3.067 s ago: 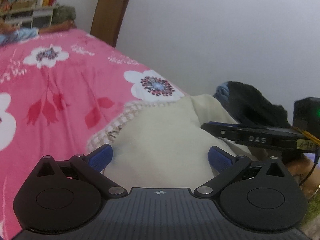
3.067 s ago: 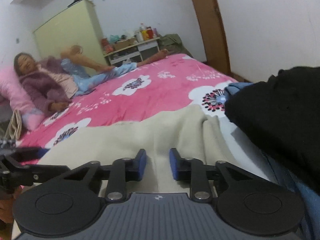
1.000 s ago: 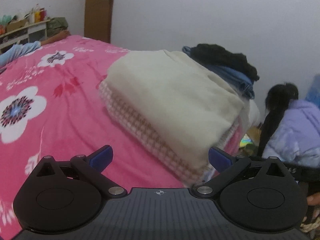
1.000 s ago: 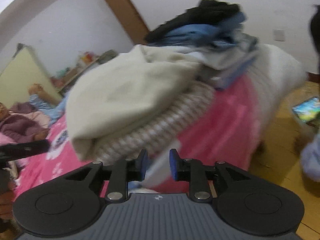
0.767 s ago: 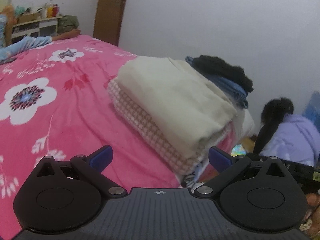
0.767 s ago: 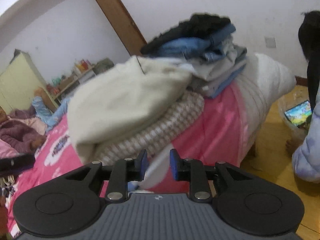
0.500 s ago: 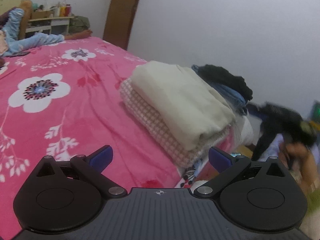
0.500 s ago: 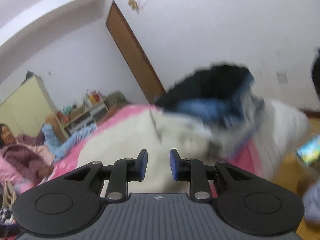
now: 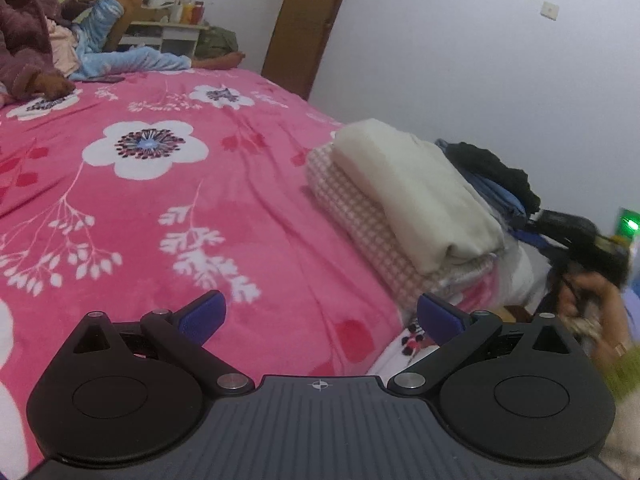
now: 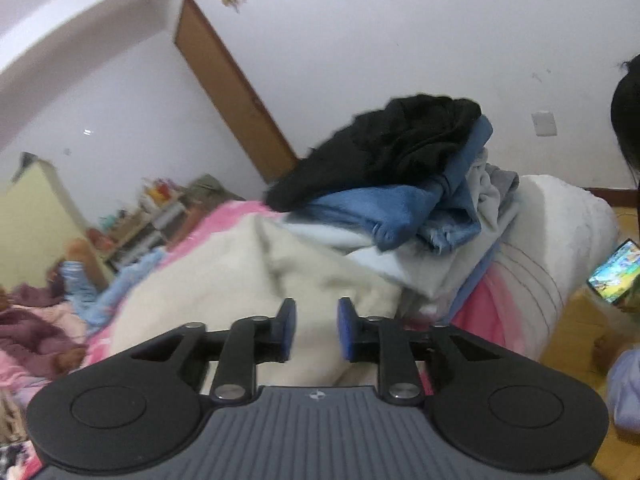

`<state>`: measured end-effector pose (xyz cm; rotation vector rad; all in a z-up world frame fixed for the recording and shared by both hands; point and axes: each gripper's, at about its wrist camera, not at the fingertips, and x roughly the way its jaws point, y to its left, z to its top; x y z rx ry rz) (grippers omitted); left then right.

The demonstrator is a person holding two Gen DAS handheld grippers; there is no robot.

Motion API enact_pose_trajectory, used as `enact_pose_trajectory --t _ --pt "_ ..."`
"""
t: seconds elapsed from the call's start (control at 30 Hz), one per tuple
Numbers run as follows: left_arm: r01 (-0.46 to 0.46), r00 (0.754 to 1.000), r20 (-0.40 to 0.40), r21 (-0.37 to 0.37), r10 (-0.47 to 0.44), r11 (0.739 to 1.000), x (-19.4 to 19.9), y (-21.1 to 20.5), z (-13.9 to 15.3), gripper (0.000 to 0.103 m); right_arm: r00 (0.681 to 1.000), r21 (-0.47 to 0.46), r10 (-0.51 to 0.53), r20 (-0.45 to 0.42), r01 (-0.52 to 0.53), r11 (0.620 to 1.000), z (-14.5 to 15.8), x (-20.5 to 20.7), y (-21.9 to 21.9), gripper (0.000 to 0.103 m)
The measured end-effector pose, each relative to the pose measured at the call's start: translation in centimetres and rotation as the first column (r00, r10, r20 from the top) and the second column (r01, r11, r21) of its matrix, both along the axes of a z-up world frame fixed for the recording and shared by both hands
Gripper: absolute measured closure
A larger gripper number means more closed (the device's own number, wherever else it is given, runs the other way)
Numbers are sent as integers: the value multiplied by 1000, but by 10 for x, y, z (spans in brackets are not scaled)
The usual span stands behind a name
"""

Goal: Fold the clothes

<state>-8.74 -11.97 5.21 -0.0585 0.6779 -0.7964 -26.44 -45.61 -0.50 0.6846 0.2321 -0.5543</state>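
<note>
A folded cream garment (image 9: 416, 196) lies on a folded pink-and-white checked cloth (image 9: 360, 220) at the right edge of the bed. Behind it is a stack of black (image 9: 492, 168) and blue clothes. My left gripper (image 9: 320, 316) is open and empty, low over the pink floral blanket (image 9: 160, 200), back from the pile. In the right wrist view the cream garment (image 10: 224, 280) fills the middle, with the black garment (image 10: 384, 144) and blue denim (image 10: 400, 208) piled above it. My right gripper (image 10: 316, 332) has its jaws a narrow gap apart and holds nothing.
A person in purple (image 9: 28, 40) reclines at the far end of the bed. A wooden door (image 10: 232, 84) and a shelf with bottles (image 9: 176, 16) stand behind. Another person's hand (image 9: 588, 304) is at the right. A phone (image 10: 612, 272) glows over the wooden floor.
Both grippers have drawn back from the folded pile. The left view now takes in more of the bed. The right gripper has swung up toward the clothes stack; its jaws stay narrow.
</note>
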Motion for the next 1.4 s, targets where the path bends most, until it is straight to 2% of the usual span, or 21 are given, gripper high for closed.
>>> enact_pose_trajectory --t 0.03,0.1,0.13,0.27,0.5,0.57,0.63,0.83,0.93,1.2,1.4 --pt "3 1000 5 -2 -3 1000 -2 1 0 1 1000 9 26 10 -26 1000 0 -12 12 64" --pt "14 1000 23 -3 -14 1000 -8 1 0 1 996 40 88 24 -88 995 1 -31 34 51" --pt "21 999 33 -2 -21 1000 -11 2 0 1 993 46 116 24 -117 992 2 -40 47 41" --pt "43 997 58 -8 -43 999 -23 3 0 0 981 42 192 -20 -191 981 3 -63 96 33" --pt "54 997 56 -31 -52 998 -25 -4 13 0 963 -5 232 -139 -235 972 4 -66 152 30" --pt "50 997 66 -24 -48 998 -26 -6 19 0 956 -25 236 -174 -244 970 5 -64 168 26" --pt "46 995 86 -25 -43 999 -29 -7 25 0 946 -44 258 -196 -272 961 5 -58 180 26" --pt "74 991 111 -11 -72 997 -39 -9 37 0 929 -95 276 -245 -306 947 10 -45 203 25" --pt "82 990 115 -15 -79 997 -45 -8 39 0 918 -114 293 -266 -332 936 13 -42 209 21" --pt "-76 974 219 86 56 993 -60 -7 44 0 905 -122 321 -279 -365 923 12 -29 218 21" --pt "-170 974 173 118 149 978 -48 -2 37 0 913 -112 296 -283 -337 935 8 -22 216 20"
